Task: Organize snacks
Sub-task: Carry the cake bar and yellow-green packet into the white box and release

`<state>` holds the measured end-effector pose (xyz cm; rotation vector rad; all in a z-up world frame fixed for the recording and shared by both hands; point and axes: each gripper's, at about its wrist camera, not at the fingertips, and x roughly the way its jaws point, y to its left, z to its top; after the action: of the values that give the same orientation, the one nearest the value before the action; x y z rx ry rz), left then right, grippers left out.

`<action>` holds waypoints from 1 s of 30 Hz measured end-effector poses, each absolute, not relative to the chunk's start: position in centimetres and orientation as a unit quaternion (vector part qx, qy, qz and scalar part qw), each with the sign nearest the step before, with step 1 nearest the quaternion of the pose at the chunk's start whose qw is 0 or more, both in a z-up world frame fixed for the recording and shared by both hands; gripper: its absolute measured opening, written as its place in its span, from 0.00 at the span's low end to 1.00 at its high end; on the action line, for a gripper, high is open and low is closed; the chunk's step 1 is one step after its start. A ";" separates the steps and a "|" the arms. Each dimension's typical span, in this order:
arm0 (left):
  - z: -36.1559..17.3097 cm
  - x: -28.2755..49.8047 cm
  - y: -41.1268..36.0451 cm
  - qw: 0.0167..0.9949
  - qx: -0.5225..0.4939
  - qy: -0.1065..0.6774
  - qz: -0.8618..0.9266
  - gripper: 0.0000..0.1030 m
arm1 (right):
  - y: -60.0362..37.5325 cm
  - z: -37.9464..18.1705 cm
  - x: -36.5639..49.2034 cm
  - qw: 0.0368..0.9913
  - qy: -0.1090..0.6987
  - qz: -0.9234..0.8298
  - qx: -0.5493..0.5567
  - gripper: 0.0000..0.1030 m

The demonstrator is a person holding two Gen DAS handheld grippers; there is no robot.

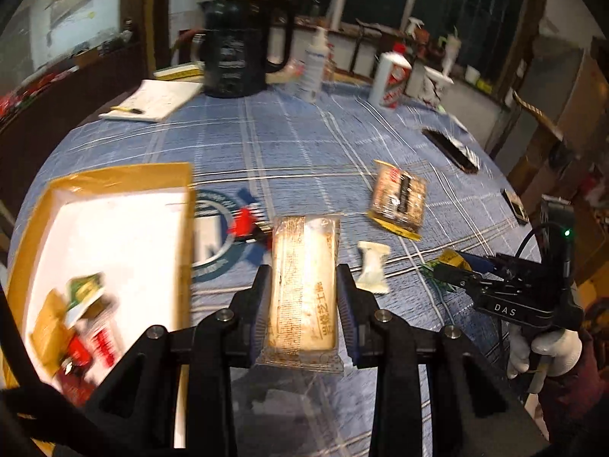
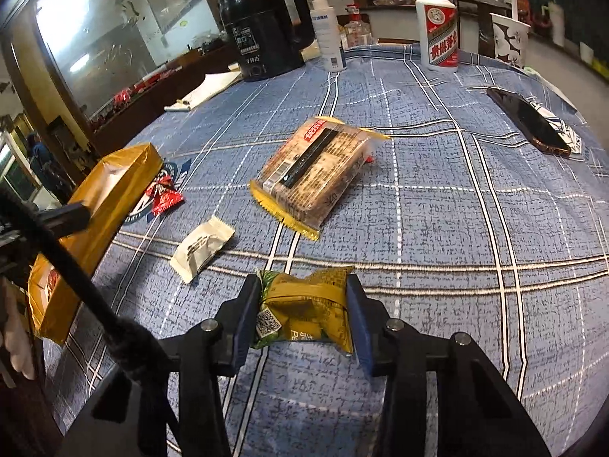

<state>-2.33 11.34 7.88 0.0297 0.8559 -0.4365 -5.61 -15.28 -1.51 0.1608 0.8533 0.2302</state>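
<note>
Two grippers work over a round table (image 2: 437, 198) with a blue checked cloth, and each has a snack in its jaws. At the table's left edge sits a gold-rimmed box (image 1: 114, 179) with a white floor, where a few packets (image 1: 76, 316) already lie. On the cloth outside it are a large brown packet (image 2: 316, 167), a small white one (image 2: 201, 247) and a small red one (image 2: 164, 198).

The left gripper (image 1: 303, 289) pinches a long pale wafer bar (image 1: 304, 285) by its sides, raised off the cloth, just right of the box. The right gripper (image 2: 303, 312) squeezes a yellow-green packet (image 2: 308, 308), crumpled between the pads, low over the cloth.

Risk, as I judge it: the bar is held on slippery film and could slide out or catch the box wall if swung in low; the soft packet may be crushed.

Only the left view looks into the box and shows the gloved hand (image 1: 544, 346) holding the right gripper. Only the right view shows the box's outer wall and the large packet sharply.
</note>
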 end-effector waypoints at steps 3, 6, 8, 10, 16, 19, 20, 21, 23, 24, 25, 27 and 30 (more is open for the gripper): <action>8.3 -3.3 14.6 0.895 -0.007 0.403 -0.192 0.34 | -14.5 -0.8 -6.3 0.904 0.407 0.108 0.077 0.42; 8.3 -4.1 18.1 0.901 -0.033 0.399 -0.170 0.34 | -13.3 0.8 -6.9 0.906 0.395 0.123 0.086 0.42; 8.2 -4.5 20.3 0.903 -0.051 0.397 -0.154 0.34 | -11.7 2.2 -7.3 0.906 0.387 0.145 0.089 0.42; 8.1 -4.9 22.7 0.906 -0.071 0.393 -0.137 0.34 | -9.8 3.3 -7.5 0.904 0.382 0.171 0.089 0.42; 6.7 -5.6 28.1 0.907 -0.112 0.395 -0.093 0.34 | -0.9 5.3 -7.4 0.891 0.373 0.253 0.055 0.43; 6.0 -4.9 29.5 0.904 -0.122 0.401 -0.080 0.34 | 4.0 5.3 -6.5 0.879 0.378 0.289 0.033 0.43; 5.8 -4.6 29.8 0.903 -0.124 0.404 -0.076 0.34 | 5.2 5.2 -6.2 0.876 0.379 0.296 0.026 0.43; 5.7 -4.2 30.2 0.901 -0.128 0.407 -0.074 0.34 | 6.7 5.0 -5.8 0.873 0.381 0.304 0.020 0.43; 5.4 -3.8 30.9 0.899 -0.134 0.411 -0.069 0.34 | 8.9 4.6 -5.2 0.867 0.387 0.314 0.010 0.43; 5.2 -3.4 31.3 0.898 -0.136 0.413 -0.065 0.34 | 9.8 4.3 -5.0 0.865 0.390 0.316 0.005 0.43; 5.1 -3.2 31.6 0.897 -0.138 0.414 -0.063 0.34 | 10.8 3.9 -4.7 0.863 0.395 0.317 -0.001 0.43; 5.0 -2.9 32.2 0.896 -0.151 0.414 -0.063 0.34 | 12.4 3.1 -3.9 0.860 0.403 0.313 -0.011 0.43; 4.8 -3.1 33.2 0.892 -0.172 0.414 -0.067 0.39 | 13.5 2.1 -3.1 0.859 0.409 0.307 -0.007 0.47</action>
<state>-3.08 33.18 4.81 -0.3568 0.8585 -0.1395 -3.06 13.49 2.10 -0.0141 0.8595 0.6436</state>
